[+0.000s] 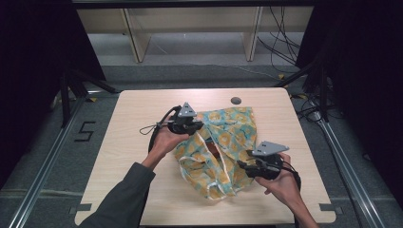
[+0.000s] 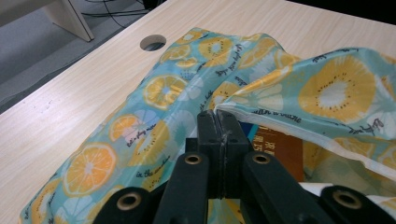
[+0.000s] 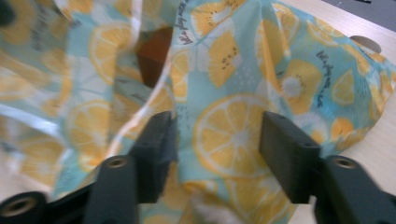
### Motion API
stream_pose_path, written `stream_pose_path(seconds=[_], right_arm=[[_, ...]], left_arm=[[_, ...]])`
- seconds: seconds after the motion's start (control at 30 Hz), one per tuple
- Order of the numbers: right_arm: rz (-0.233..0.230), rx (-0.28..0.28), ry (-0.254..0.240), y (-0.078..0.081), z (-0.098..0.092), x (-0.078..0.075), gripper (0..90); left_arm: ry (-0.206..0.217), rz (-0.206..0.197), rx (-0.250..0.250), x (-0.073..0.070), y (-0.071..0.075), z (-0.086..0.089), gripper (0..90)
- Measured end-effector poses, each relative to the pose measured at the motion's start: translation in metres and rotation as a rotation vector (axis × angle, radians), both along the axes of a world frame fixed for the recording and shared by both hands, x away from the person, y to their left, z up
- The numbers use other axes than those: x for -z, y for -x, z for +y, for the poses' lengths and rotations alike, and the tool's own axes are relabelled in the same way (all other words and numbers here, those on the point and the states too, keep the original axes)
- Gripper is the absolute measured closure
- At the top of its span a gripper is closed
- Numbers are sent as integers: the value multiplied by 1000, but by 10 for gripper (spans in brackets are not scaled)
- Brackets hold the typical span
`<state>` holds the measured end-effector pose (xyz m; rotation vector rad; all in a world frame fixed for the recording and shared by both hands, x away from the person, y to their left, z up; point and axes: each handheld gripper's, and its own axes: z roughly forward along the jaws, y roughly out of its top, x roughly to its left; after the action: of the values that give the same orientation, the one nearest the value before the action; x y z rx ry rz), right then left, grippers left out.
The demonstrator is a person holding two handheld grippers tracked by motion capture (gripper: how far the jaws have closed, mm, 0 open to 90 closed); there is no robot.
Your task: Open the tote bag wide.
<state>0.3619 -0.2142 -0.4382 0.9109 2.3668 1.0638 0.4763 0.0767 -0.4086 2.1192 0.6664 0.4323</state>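
- On the pale wooden table (image 1: 123, 156), near its middle, lies a crumpled blue cloth bag with yellow lemon slices printed on it (image 1: 223, 142).
- A small round hole in the tabletop (image 1: 235, 100) sits just past the far end of the bag.
- The left gripper (image 1: 198, 125) is at the bag's left side. Its jaws are pressed tight together on the bag's white edge (image 2: 243, 111).
- The right gripper (image 1: 243, 165) is at the bag's near right side. Its jaws are wide apart, with the lemon cloth showing between them. I cannot tell if they touch it.
- The left gripper view shows something brown inside the bag (image 2: 280, 149), under the lifted edge. The right gripper view shows a dark brown patch too (image 3: 152, 56), but it is blurry there.
- The high view shows what the others do not: both hands, the grey sleeve (image 1: 121, 199), and the whole tabletop.
- The table has lots of bare room on the left side and along the near edge. The bag stays well away from every edge.
- Black cables (image 1: 280, 42) lie on the floor behind the table.
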Motion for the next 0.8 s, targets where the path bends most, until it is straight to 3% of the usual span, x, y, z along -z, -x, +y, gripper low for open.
stream_pose_path(seconds=[0.03,0.1,0.13,0.17,0.2,0.23,0.27,0.3,0.37,0.4,0.47,0.5,0.57,0.6,0.63,0.67,0.8], right_arm=[[-22,-7,20,-8,3,2,654],[-19,-15,62,-20,8,4,783],[-29,-11,90,-34,11,7,896],[-29,-11,90,-34,11,7,896],[-21,10,104,-47,12,11,900],[-10,11,116,-53,13,13,900],[-10,11,116,-53,13,13,900],[-3,11,132,-63,15,18,900],[8,17,135,-69,17,25,900],[13,19,134,-71,17,28,900],[18,14,134,-73,17,29,900],[28,10,124,-74,17,30,900],[23,11,128,-74,16,29,900],[33,5,130,-74,16,28,900],[41,10,122,-74,15,27,900],[41,10,122,-74,15,27,900],[44,14,109,-75,14,27,900]], left_arm=[[4,6,-5,1,-2,1,891],[5,15,-7,4,-7,3,890],[5,19,-12,6,-9,5,888],[1,23,-17,9,-11,7,888],[-3,44,-33,18,-15,11,884],[-3,44,-33,18,-15,11,883],[-9,57,-32,25,-16,12,883],[2,80,-32,32,-17,14,878],[-14,97,-30,43,-19,18,867],[3,110,-44,48,-18,19,860],[-28,117,-39,51,-15,21,842],[-44,120,-30,49,-13,22,740],[-25,131,-31,42,-9,25,633],[-8,124,-37,31,-2,27,633],[15,93,-16,11,12,30,583],[15,93,-16,11,12,30,559],[-7,20,53,-18,59,26,476]])
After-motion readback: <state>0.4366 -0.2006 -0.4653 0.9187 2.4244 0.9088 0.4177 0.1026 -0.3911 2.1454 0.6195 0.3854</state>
